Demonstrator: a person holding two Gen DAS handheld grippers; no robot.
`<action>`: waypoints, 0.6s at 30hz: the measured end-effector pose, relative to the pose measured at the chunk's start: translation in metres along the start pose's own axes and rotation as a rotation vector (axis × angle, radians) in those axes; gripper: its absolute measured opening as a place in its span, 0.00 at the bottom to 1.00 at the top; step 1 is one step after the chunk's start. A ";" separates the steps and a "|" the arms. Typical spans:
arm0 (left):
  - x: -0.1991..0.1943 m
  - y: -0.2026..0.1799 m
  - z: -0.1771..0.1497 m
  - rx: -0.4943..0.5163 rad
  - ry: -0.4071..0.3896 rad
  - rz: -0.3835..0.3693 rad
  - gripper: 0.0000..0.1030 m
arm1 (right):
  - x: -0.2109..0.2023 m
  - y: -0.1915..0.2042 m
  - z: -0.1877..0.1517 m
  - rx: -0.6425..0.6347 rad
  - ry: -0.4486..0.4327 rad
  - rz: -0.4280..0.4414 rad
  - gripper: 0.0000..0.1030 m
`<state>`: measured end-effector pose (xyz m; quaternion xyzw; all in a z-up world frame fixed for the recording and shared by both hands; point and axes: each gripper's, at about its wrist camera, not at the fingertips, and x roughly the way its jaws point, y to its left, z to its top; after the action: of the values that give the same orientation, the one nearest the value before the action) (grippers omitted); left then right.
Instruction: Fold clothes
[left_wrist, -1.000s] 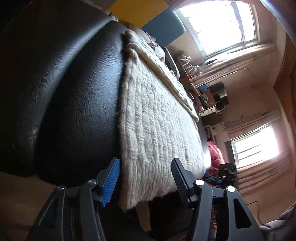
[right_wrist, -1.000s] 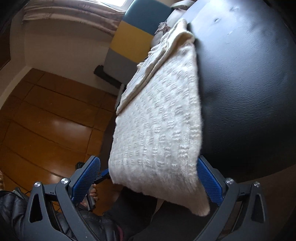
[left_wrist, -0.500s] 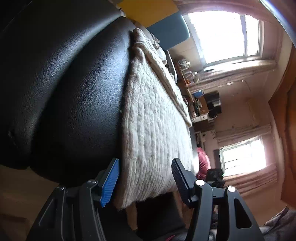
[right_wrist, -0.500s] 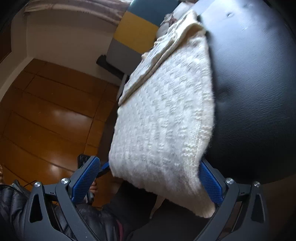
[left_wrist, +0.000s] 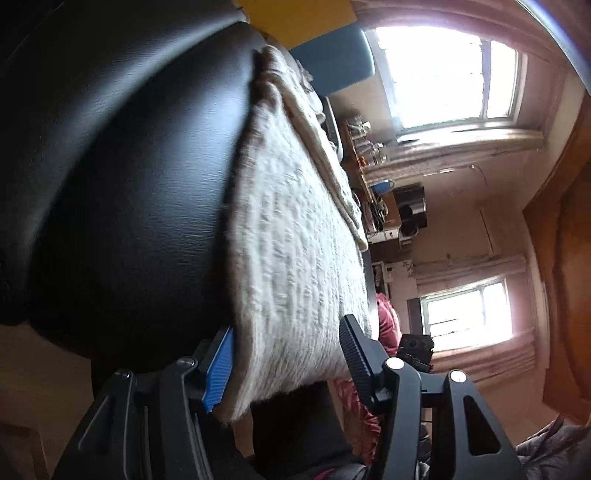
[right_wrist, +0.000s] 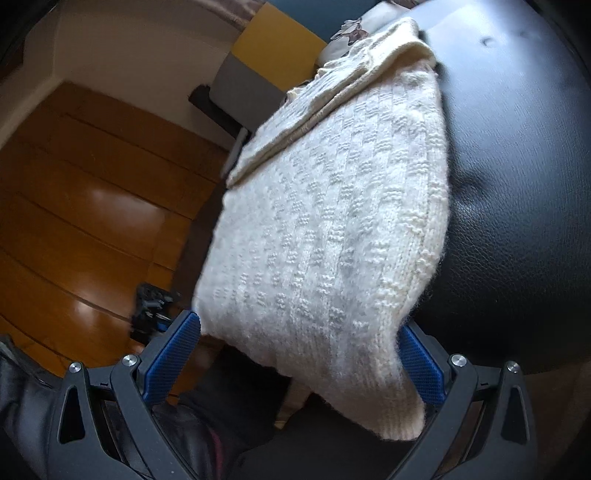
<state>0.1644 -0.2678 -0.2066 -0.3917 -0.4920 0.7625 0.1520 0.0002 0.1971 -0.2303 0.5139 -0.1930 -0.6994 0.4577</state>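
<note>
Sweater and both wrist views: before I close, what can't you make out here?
- Left wrist: the sweater is motion-blurred, and its near hem covers part of the blue finger pad, so contact is unclear.
- Right wrist: the sweater's hanging corner hides the right finger base; what lies underneath is dark.
- Both: the far end is too foreshortened to count folded layers on the black cushion.

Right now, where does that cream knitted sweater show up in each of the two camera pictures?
Left wrist view: the cream knitted sweater runs up the middle, its near hem between the open left tongs.
Right wrist view: the sweater fills the centre, its near hem between the open right tongs.
Shared landmark: the black leather cushion it lies on, left of it in the left view, right of it in the right view.
</note>
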 end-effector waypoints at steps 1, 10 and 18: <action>0.006 -0.005 0.000 0.029 0.016 0.018 0.51 | 0.001 0.004 0.000 -0.025 0.012 -0.033 0.95; 0.017 -0.013 -0.001 0.109 0.039 0.154 0.06 | -0.007 -0.009 -0.002 -0.013 0.032 -0.219 0.13; 0.016 -0.047 -0.004 0.244 0.008 0.200 0.06 | 0.002 0.013 -0.006 -0.106 0.036 -0.288 0.13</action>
<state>0.1494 -0.2335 -0.1743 -0.4205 -0.3535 0.8264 0.1238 0.0108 0.1904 -0.2241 0.5238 -0.0721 -0.7577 0.3825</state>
